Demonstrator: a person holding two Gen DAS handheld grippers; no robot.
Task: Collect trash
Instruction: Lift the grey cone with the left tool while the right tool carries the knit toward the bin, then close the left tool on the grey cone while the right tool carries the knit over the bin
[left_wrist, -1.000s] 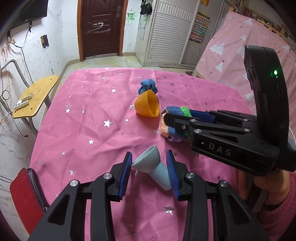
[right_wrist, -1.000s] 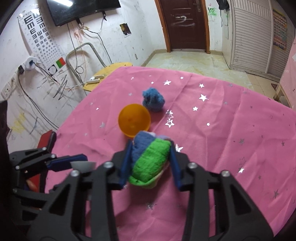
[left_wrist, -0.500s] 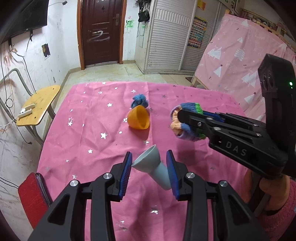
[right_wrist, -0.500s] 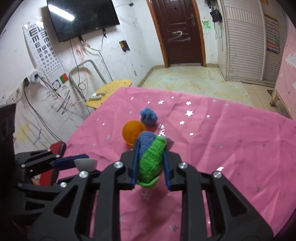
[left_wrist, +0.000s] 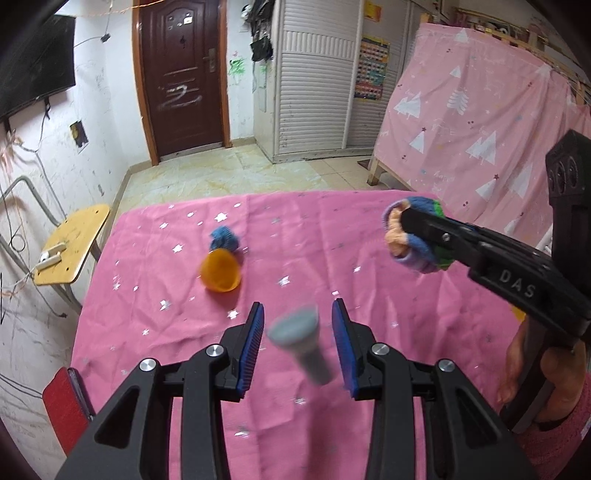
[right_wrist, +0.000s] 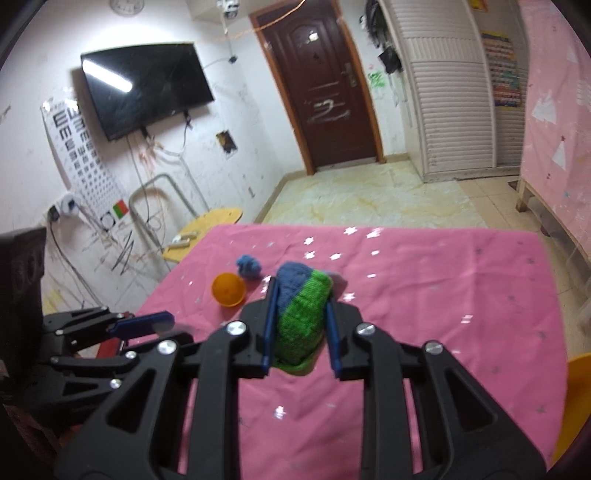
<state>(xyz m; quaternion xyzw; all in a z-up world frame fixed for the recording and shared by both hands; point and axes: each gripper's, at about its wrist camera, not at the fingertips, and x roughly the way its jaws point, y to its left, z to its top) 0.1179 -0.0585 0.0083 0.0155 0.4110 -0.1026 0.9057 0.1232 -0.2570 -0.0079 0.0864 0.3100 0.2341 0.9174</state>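
- Nearest in the left wrist view, the left gripper (left_wrist: 297, 339) has its blue pads on either side of a grey funnel-shaped piece (left_wrist: 301, 341), wide mouth pointing away. The piece is blurred and sits off the pink table (left_wrist: 155, 332), so I judge it held by its narrow stem, though the contact itself is hard to make out.
- That grey piece looks like light, stiff plastic, smooth and tapered. My guess is it could slide forward out of the pads, so a grip just behind the flare seems safest.
- In the right wrist view the right gripper (right_wrist: 301, 325) is clamped on a knitted bundle (right_wrist: 301, 317), green and blue, lifted clear of the table. It bulges between the pads: soft, light, squashy, unlikely to slip or break, and fine to take across the middle.
- The left view adds what the right hides: the bundle's far end shows orange and lilac yarn, and a person's hand (left_wrist: 539, 373) wraps the right handle.
- Farther out, towards the table's far left corner, an orange cup (left_wrist: 220, 271) lies on its side, with a blue yarn ball (left_wrist: 224, 239) touching or just behind it.
- Only the right view shows an orange rim (right_wrist: 576, 402) beyond the table's right edge, possibly the bin; I cannot tell.
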